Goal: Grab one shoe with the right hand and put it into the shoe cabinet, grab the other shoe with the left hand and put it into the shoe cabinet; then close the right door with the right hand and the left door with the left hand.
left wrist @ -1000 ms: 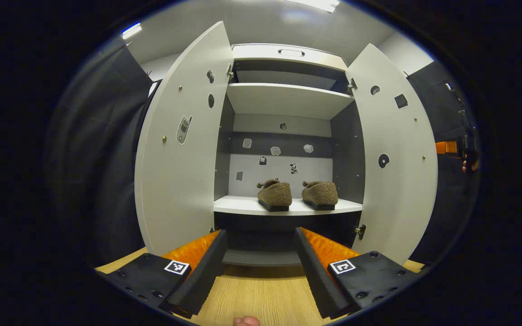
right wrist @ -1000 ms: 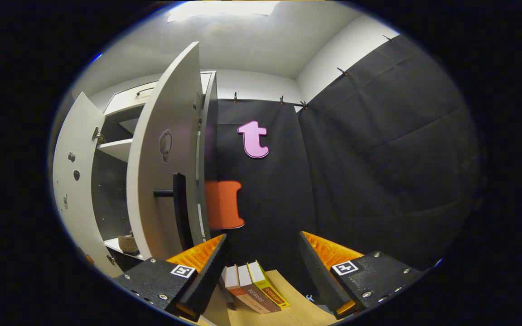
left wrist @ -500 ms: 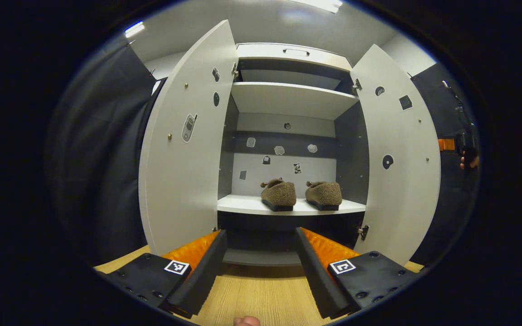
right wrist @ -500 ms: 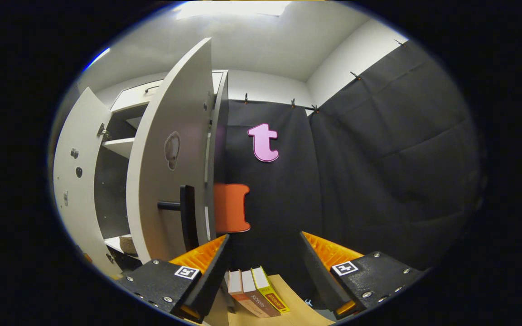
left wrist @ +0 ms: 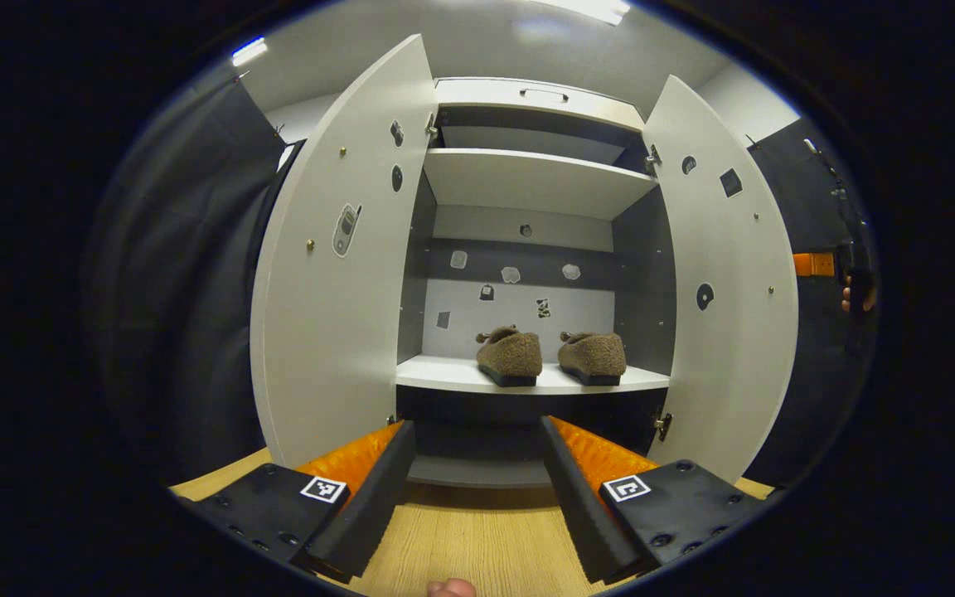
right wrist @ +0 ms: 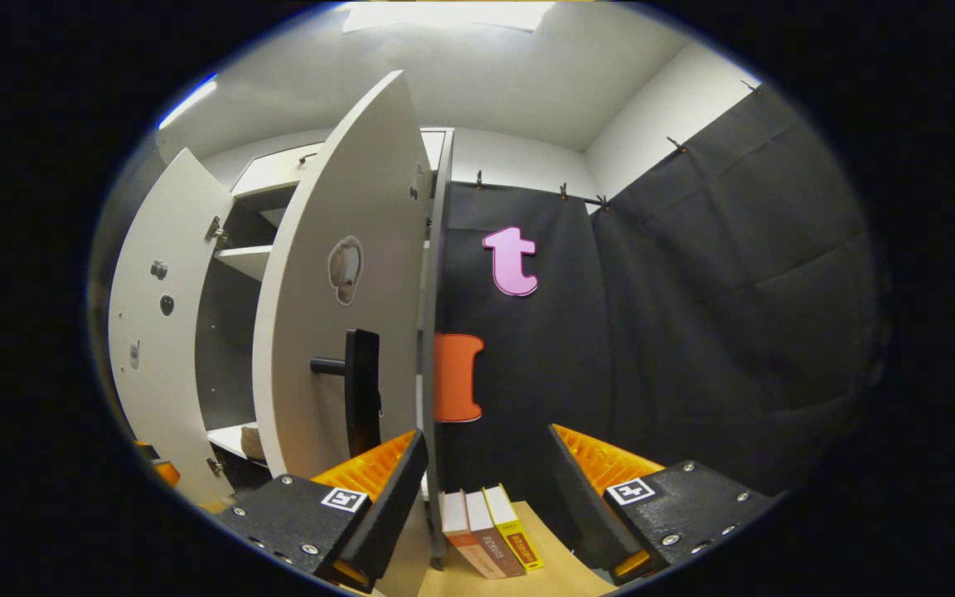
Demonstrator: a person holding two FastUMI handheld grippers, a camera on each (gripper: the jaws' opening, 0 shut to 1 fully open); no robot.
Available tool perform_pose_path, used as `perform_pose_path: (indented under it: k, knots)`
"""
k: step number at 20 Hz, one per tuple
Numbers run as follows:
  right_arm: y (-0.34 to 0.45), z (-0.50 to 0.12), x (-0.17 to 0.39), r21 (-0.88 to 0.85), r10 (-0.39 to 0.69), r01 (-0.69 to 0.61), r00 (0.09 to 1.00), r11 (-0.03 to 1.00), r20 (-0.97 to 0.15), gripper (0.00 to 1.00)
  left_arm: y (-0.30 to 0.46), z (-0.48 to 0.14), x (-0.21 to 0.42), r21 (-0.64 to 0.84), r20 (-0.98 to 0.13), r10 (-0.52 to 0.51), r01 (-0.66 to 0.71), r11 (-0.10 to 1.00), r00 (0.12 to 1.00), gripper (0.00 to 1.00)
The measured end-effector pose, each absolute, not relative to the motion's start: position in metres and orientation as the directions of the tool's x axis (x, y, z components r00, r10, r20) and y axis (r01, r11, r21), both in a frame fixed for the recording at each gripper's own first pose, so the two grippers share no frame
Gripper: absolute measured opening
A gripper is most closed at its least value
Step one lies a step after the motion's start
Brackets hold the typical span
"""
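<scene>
Since 1 s ago the right gripper (right wrist: 482,464) has swung toward the right door (right wrist: 345,315); its handle (right wrist: 361,390) now sits nearer centre frame. Both shoes (left wrist: 550,356) sit mid-shelf, heels toward camera, long axes running inward. Both doors stand wide. Left gripper (left wrist: 477,460) and right gripper both gape, empty.

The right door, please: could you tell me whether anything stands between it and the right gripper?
Nothing visible does. In the right gripper view the open right gripper sits just beside the right door, near its black handle.
</scene>
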State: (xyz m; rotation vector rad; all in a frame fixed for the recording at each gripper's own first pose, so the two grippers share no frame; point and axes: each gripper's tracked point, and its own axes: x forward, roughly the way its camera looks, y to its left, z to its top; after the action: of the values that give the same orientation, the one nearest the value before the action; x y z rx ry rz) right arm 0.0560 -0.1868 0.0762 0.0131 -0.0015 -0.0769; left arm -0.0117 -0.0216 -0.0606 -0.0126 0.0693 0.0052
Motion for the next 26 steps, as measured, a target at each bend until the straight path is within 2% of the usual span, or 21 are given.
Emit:
perform_pose_path:
  k: [3, 4, 8, 10, 11, 12, 13, 14, 15, 16, 17, 18, 19, 20, 26]
  knots:
    - [-0.16, 0.073, 0.056, 0.041, -0.013, 0.014, 1.0, 0.999, -0.014, 0.9, -0.016, -0.06, -0.013, 0.0, -0.068, 0.011, -0.011, 1.0, 0.998, 0.99]
    - [-0.151, 0.074, 0.057, 0.045, 0.004, -0.004, 1.0, 0.999, -0.012, 0.89, -0.014, -0.059, -0.013, 0.002, -0.066, 0.015, -0.015, 1.0, 0.998, 0.97]
    - [-0.124, 0.073, 0.064, 0.045, 0.052, -0.052, 0.999, 0.998, -0.01, 0.89, -0.008, -0.057, -0.014, 0.01, -0.061, 0.026, -0.026, 1.0, 0.998, 0.99]
    - [-0.111, 0.073, 0.068, 0.056, 0.078, -0.077, 0.997, 0.995, -0.012, 0.89, -0.005, -0.056, -0.015, 0.015, -0.058, 0.03, -0.029, 0.999, 0.998, 0.97]
    - [-0.103, 0.072, 0.07, 0.064, 0.096, -0.095, 0.995, 0.993, -0.015, 0.81, -0.005, -0.056, -0.016, 0.017, -0.058, 0.031, -0.03, 0.999, 0.998, 0.97]
    - [-0.093, 0.071, 0.072, 0.073, 0.121, -0.119, 0.993, 0.99, -0.017, 0.89, -0.005, -0.056, -0.016, 0.018, -0.058, 0.029, -0.028, 0.999, 0.998, 0.97]
    - [-0.083, 0.071, 0.073, 0.078, 0.149, -0.147, 0.989, 0.986, -0.017, 0.9, -0.006, -0.056, -0.015, 0.018, -0.059, 0.026, -0.025, 1.0, 0.998, 0.97]
    - [-0.075, 0.072, 0.075, 0.084, 0.173, -0.171, 0.985, 0.982, -0.017, 0.98, -0.008, -0.055, -0.015, 0.018, -0.059, 0.02, -0.019, 1.0, 0.998, 0.97]
    - [-0.07, 0.073, 0.077, 0.092, 0.181, -0.179, 0.983, 0.98, -0.015, 0.9, -0.008, -0.055, -0.015, 0.019, -0.058, 0.018, -0.017, 1.0, 0.998, 0.97]
    - [-0.067, 0.074, 0.078, 0.095, 0.188, -0.186, 0.982, 0.978, -0.012, 0.92, -0.009, -0.055, -0.016, 0.02, -0.056, 0.017, -0.016, 1.0, 0.998, 0.99]
    - [-0.066, 0.075, 0.077, 0.093, 0.194, -0.193, 0.981, 0.977, -0.011, 0.92, -0.008, -0.055, -0.017, 0.02, -0.056, 0.02, -0.018, 1.0, 0.998, 0.97]
    - [-0.063, 0.074, 0.078, 0.089, 0.201, -0.199, 0.98, 0.976, -0.012, 0.98, -0.008, -0.056, -0.016, 0.016, -0.058, 0.021, -0.02, 1.0, 0.998, 0.97]
    - [-0.058, 0.072, 0.08, 0.086, 0.209, -0.207, 0.978, 0.975, -0.016, 0.98, -0.008, -0.057, -0.017, 0.014, -0.061, 0.022, -0.021, 1.0, 0.998, 0.99]
    - [-0.05, 0.068, 0.084, 0.089, 0.216, -0.213, 0.976, 0.973, -0.024, 0.92, -0.007, -0.058, -0.018, 0.012, -0.063, 0.023, -0.023, 1.0, 0.998, 0.97]
    - [-0.026, 0.052, 0.103, 0.116, 0.242, -0.235, 0.969, 0.965, -0.049, 0.92, -0.005, -0.057, -0.017, 0.017, -0.058, 0.024, -0.023, 1.0, 0.998, 0.97]
